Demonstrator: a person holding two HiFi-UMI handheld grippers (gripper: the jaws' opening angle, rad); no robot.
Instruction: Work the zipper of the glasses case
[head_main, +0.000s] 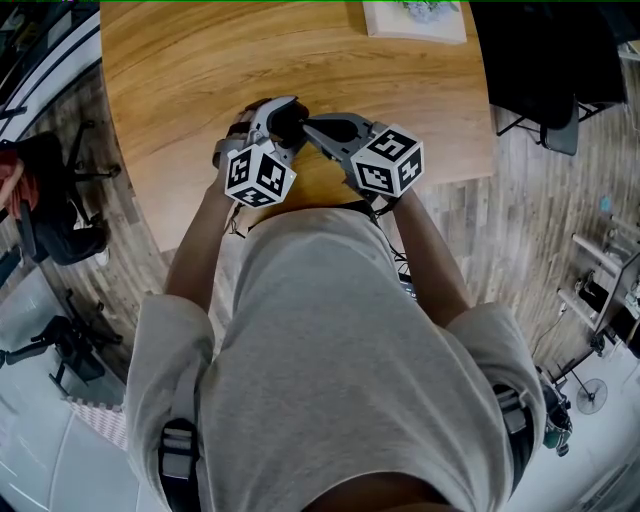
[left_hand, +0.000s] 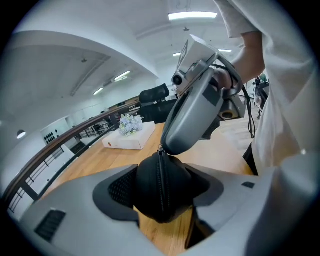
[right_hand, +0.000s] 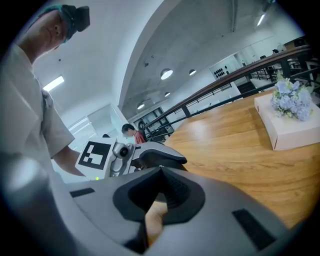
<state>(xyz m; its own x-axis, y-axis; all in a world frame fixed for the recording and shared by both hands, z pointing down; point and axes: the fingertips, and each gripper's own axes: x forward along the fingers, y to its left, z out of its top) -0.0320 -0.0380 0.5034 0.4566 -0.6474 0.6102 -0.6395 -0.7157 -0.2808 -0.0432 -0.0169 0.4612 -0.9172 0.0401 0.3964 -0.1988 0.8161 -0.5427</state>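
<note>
A black zippered glasses case (left_hand: 161, 192) sits between the pads of my left gripper (left_hand: 162, 186), which is shut on its sides and holds it just above the wooden table (head_main: 200, 90). The zipper runs up the case's middle toward the right gripper (left_hand: 167, 148). That gripper's jaws are shut, and their tip meets the small metal zipper pull (left_hand: 160, 149) at the case's top end. In the head view the case (head_main: 288, 122) shows dark between the left gripper (head_main: 283, 118) and the right gripper (head_main: 312, 128). From the right gripper view, my right gripper (right_hand: 160, 169) points at the left gripper (right_hand: 150, 159).
A white box topped with pale flowers (head_main: 415, 20) rests at the table's far edge and also shows as the box (left_hand: 129, 136) and the box (right_hand: 292, 120). The table's near edge (head_main: 300, 215) is against the person's body. A railing (right_hand: 225, 85) lies beyond the table.
</note>
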